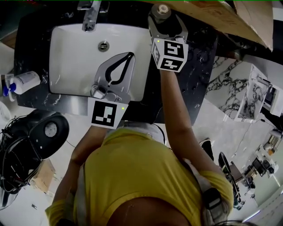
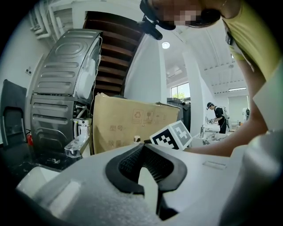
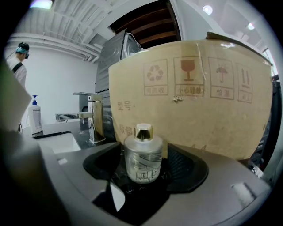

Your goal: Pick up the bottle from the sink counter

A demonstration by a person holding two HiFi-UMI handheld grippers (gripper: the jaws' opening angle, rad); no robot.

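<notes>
The right gripper (image 1: pixel 164 17) reaches over the far right of the dark marbled counter (image 1: pixel 199 57), with its jaws spread wide on either side of the bottle (image 3: pixel 142 154). In the right gripper view the bottle stands upright on the counter between the two black pads. It is a small frosted glass one with a gold cap and a faint line drawing on its front. A gap shows on both sides, so nothing is gripped. From the head view, only the bottle's cap (image 1: pixel 162 9) peeks out between the grey jaws.

The left gripper (image 1: pixel 130 55) hovers over the white sink (image 1: pixel 66 44). Its jaws are together at the tips and hold nothing (the teardrop-shaped gap behind the tips is just bare pad).

A cardboard box (image 3: pixel 199 97) printed with handling symbols stands just behind the bottle. The chrome faucet (image 3: pixel 93 117) rises at the back of the sink, to the bottle's left. A white pump dispenser (image 1: pixel 24 81) with a blue top sits on the counter at the sink's far left, well apart from both grippers.
</notes>
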